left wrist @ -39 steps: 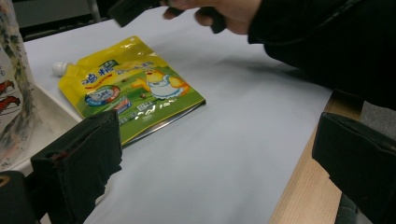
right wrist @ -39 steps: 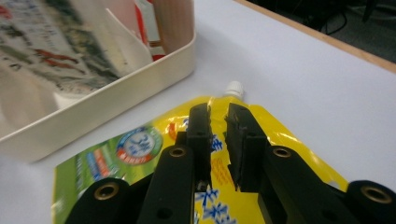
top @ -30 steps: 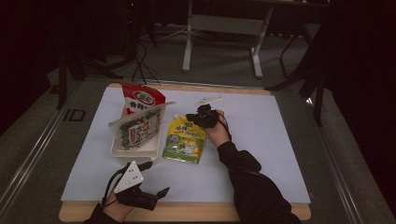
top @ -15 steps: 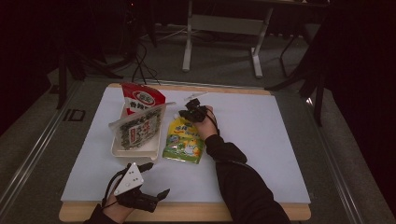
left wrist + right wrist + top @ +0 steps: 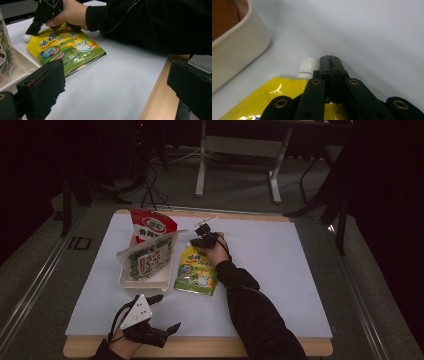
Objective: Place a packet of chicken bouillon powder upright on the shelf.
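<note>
A yellow-green spout pouch (image 5: 196,270) lies flat on the white mat, its white cap (image 5: 308,65) pointing to the far side. My right gripper (image 5: 201,240) is low over the pouch's top end, jaws shut together with nothing between them. Its tips (image 5: 330,58) rest just right of the cap, over the pouch's (image 5: 274,95) upper edge. In the left gripper view the right gripper (image 5: 31,30) slants down beside the cap (image 5: 27,38). My left gripper (image 5: 169,311) sits at the table's near edge, jaws wide open and empty (image 5: 117,82), facing the pouch (image 5: 67,47).
A white tray (image 5: 145,282) left of the pouch holds a green seaweed packet (image 5: 147,257) and a red bag (image 5: 152,225) leaning at its far end. The tray wall (image 5: 239,42) stands close to the cap's left. The wooden table edge (image 5: 157,82) runs near the left gripper.
My right gripper has moved left and lower, from beside the pouch's top right corner to its cap. The left gripper has stayed in place.
</note>
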### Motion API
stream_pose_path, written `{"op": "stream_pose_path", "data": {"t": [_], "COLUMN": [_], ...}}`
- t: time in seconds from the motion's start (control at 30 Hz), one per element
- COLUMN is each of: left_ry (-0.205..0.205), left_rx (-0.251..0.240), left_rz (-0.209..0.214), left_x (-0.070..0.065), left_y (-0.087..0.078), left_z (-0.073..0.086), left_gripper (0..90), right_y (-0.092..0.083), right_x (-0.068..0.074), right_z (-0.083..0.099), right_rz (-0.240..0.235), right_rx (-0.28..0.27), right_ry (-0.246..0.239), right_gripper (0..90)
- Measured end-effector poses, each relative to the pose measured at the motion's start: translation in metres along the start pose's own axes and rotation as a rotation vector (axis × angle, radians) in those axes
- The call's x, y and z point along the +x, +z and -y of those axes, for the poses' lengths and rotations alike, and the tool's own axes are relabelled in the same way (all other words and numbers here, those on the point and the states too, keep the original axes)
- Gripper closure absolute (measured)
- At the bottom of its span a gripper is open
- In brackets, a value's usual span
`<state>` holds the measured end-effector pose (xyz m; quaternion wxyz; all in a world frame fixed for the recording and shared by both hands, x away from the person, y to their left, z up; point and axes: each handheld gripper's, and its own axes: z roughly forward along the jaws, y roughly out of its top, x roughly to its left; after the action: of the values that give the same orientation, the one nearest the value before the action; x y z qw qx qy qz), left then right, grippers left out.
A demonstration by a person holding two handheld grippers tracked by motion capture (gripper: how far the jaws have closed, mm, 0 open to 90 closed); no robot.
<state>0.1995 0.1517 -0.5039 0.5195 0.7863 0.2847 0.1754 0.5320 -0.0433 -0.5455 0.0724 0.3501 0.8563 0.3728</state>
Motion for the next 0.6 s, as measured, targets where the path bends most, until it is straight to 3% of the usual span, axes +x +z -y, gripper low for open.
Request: {"op": "stream_pose_path", "data": {"t": [0.37,0.6], "left_ry": [-0.002,-0.006], "left_rx": [-0.002,-0.004], "left_rz": [-0.008,-0.018], "left_x": [0.002,0.003], "left_y": [0.001,0.001], "left_z": [-0.001,-0.002], "left_gripper": [2.8,2.8], "right_y": [-0.014,-0.026], "right_x": [0.026,0.049], "right_z": [0.021,0.036], "right_rz": [-0.076,-0.093], "right_rx": [0.015,0.026], "right_ry": [-0.100,-0.166], "right_gripper": [90.0,90.0]}}
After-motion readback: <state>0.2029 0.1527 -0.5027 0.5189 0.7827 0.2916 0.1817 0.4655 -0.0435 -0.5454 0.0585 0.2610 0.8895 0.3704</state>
